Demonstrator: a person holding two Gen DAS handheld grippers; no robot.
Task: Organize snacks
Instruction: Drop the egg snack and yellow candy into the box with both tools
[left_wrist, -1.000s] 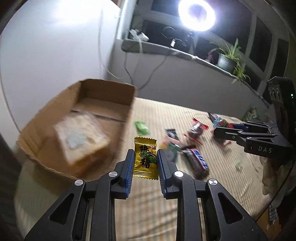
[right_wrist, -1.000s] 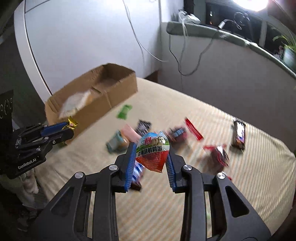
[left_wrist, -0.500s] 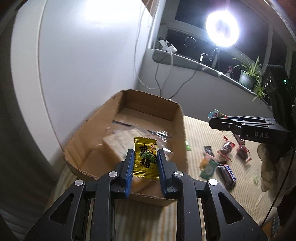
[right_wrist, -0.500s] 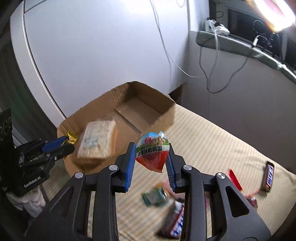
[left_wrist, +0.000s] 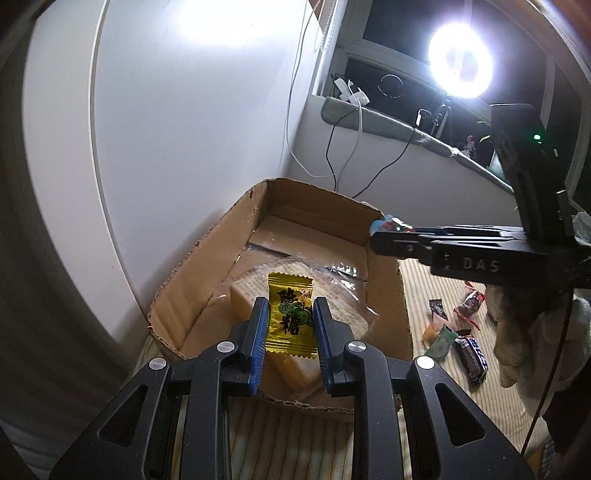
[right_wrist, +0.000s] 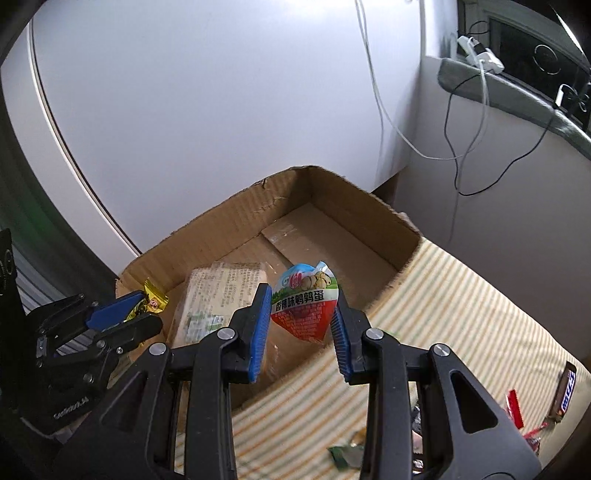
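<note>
My left gripper (left_wrist: 290, 317) is shut on a yellow candy (left_wrist: 291, 320) and holds it above the near end of an open cardboard box (left_wrist: 207, 258). My right gripper (right_wrist: 300, 314) is shut on a red and white quail egg packet (right_wrist: 304, 306) and holds it over the box's (right_wrist: 347, 206) near wall. A wrapped pale cracker pack (right_wrist: 218, 291) lies inside the box; it also shows in the left wrist view (left_wrist: 332, 295). The right gripper (left_wrist: 384, 236) shows from the side in the left wrist view, over the box's right wall. The left gripper (right_wrist: 147, 306) shows at the left of the right wrist view.
The box stands on a striped mat (right_wrist: 461, 295) against a white wall (left_wrist: 184, 129). Loose snacks lie on the mat to the right, among them a chocolate bar (left_wrist: 474, 354) and another bar (right_wrist: 567, 391). Cables hang from a windowsill (left_wrist: 369, 110) under a ring light (left_wrist: 460, 66).
Both grippers have swung left from the snack pile to the box, each still holding its snack. They now hang over the box.
</note>
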